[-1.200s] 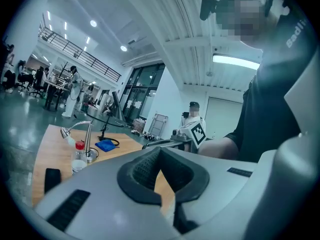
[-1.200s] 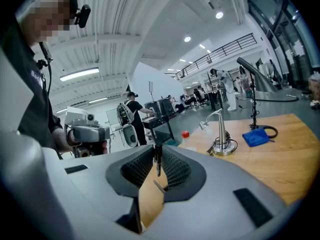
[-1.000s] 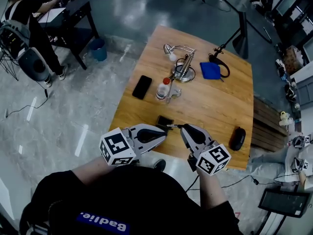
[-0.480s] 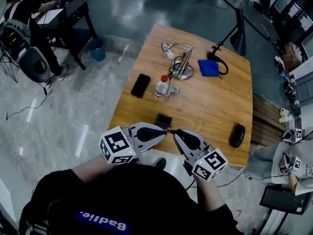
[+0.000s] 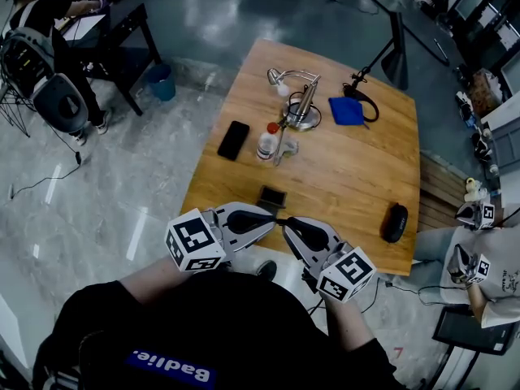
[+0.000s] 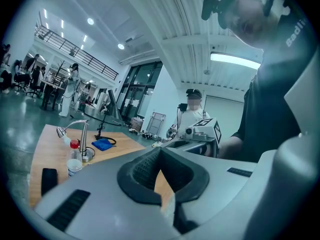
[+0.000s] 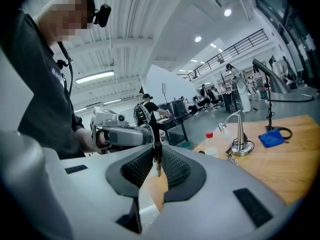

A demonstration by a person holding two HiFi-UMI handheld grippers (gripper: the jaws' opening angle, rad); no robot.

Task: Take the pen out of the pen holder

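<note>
Over table (image 5: 357,177) edge, right gripper (image 7: 156,151) clamps slim dark pen (image 7: 157,165), tip seemingly silver; left gripper (image 6: 160,153) clenched, empty.

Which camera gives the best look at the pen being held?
The right gripper view: the pen stands close up, pinched by the right tool, pale tip downward. The head view shows only a small dark sliver at that tool's tip. The left gripper view doesn't show it clearly.

**Colours across the table scene**

We see a honey-brown, wood-grained table (image 5: 357,177), a blue cloth (image 5: 347,110), a black phone (image 5: 234,140) and a red-capped bottle (image 5: 266,143). The left gripper (image 5: 275,220) and right gripper (image 5: 284,223) are pale grey, and their cubes (image 5: 195,242) are checked black and white. The pen (image 7: 157,159) looks dark, perhaps black.
</note>
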